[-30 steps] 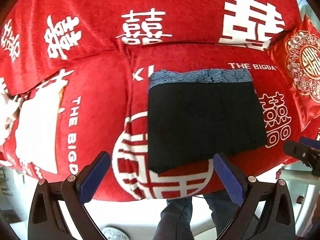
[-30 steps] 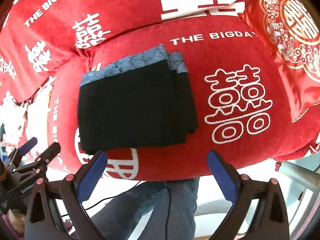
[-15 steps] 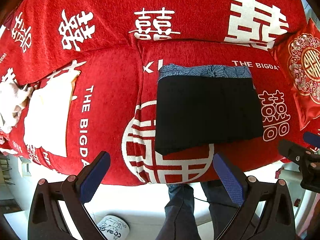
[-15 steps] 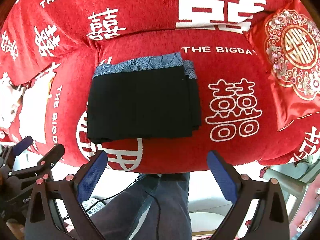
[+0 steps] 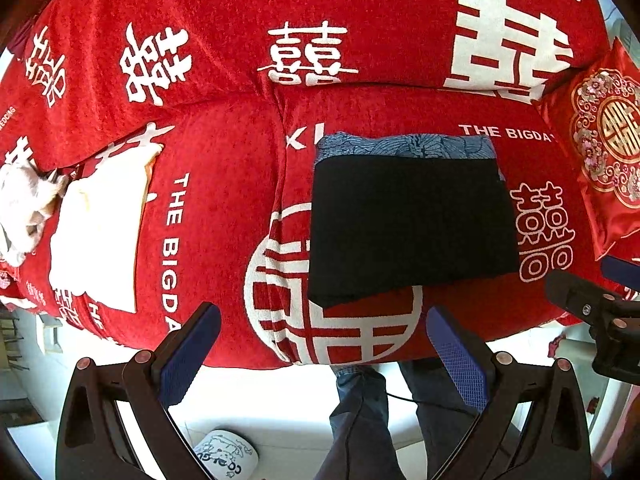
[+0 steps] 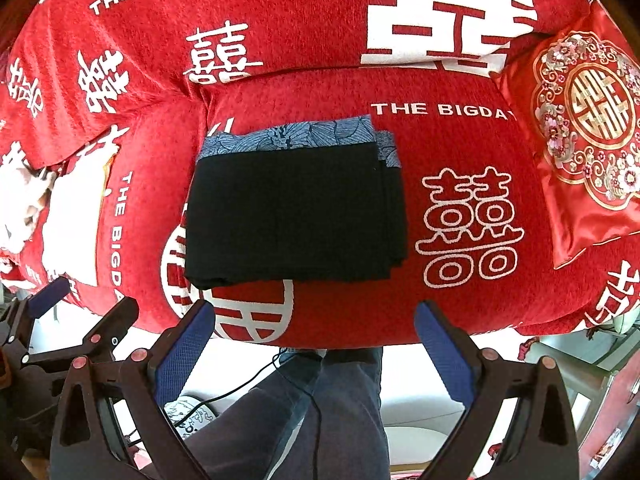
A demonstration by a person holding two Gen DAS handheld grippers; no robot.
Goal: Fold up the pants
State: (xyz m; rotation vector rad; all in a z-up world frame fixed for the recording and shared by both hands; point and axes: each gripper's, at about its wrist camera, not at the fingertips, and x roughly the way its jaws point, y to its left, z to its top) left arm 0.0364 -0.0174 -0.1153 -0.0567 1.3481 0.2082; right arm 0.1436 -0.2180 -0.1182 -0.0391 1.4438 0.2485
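Note:
The black pants (image 5: 408, 220) lie folded into a flat rectangle on the red sofa seat (image 5: 216, 208), with a blue patterned waistband (image 5: 404, 145) along the far edge. In the right wrist view the same pants (image 6: 292, 216) show stacked layers at their right side. My left gripper (image 5: 320, 356) hangs open off the sofa's front edge, holding nothing. My right gripper (image 6: 316, 352) is open too, likewise back from the pants and empty. Each gripper shows at the side of the other's view.
A white cloth (image 5: 96, 236) lies on the left seat cushion. A red embroidered cushion (image 6: 588, 136) leans at the right. Below the sofa edge are a person's legs in jeans (image 6: 320, 412), a thin cable and a printed white slipper (image 5: 224, 456) on the pale floor.
Both grippers have drawn back from the sofa, so the pants look smaller and more of the seat and floor shows. The pants have not moved.

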